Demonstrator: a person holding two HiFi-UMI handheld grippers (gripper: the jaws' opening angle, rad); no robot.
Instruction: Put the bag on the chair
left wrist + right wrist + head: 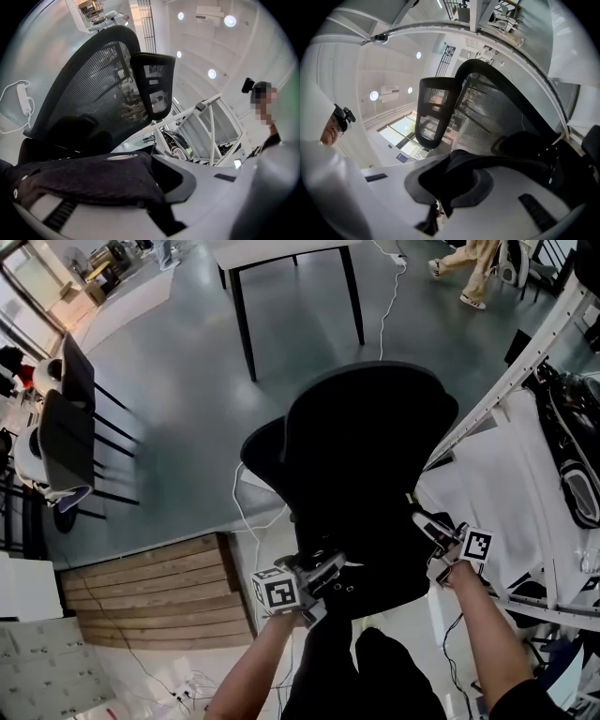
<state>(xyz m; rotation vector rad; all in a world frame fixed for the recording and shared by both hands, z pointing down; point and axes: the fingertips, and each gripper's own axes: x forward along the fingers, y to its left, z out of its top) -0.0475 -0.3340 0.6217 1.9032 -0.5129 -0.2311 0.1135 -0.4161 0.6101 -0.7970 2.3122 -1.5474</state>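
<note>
A black mesh-backed office chair [366,427] stands just in front of me. A black bag [370,577] hangs between my two grippers at the chair's near side; black against black, its outline is hard to tell from the chair. My left gripper [317,579] is shut on the bag's dark fabric [89,183], with the chair back [89,84] and headrest [152,79] rising beyond. My right gripper [433,538] is shut on another part of the bag [457,171], facing the chair back [501,112] and headrest [433,110].
A white table with black legs [281,254] stands on the grey floor beyond the chair. Two dark chairs [66,427] are at the left, wooden steps [159,592] at the lower left. A white frame with white cloth [511,474] stands close on the right. A person [469,268] walks far off.
</note>
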